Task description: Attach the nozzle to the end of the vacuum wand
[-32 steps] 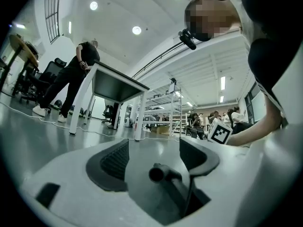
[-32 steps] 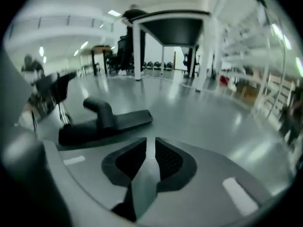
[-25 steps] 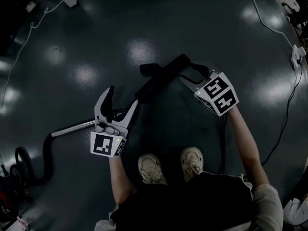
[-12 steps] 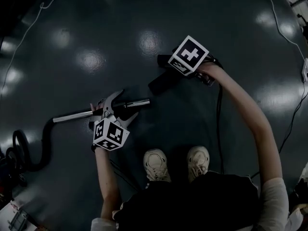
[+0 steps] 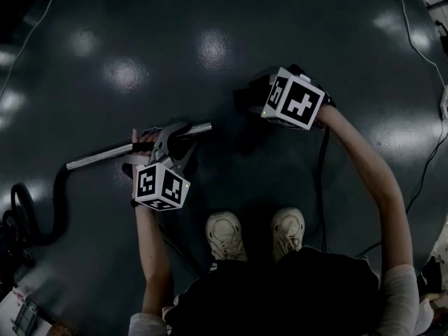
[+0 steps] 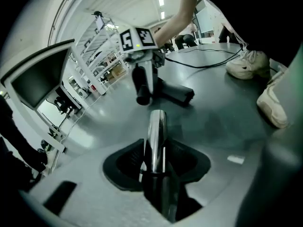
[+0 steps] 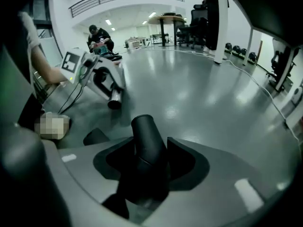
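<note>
Down on the dark floor, both tools now have their parts. A second ago the left gripper hung open above the vacuum wand; its jaws have just been closing and now clamp the shiny tube close to its open end. The right gripper has moved from the far end of the nozzle onto its neck, and its jaws, narrowing only a little, stand fairly wide around that thick black tube. With each piece gripped, I judge that the pickup is done and that lining up and joining are what remains; wand tip and nozzle are still apart.

From the head view the marker cube covers the right jaws, so only the right gripper view shows the nozzle neck pinched between the pads. Looking along the wand, the left gripper view shows the nozzle's round neck opening ahead of the wand tip, and its flat head apparently low on the floor
</note>
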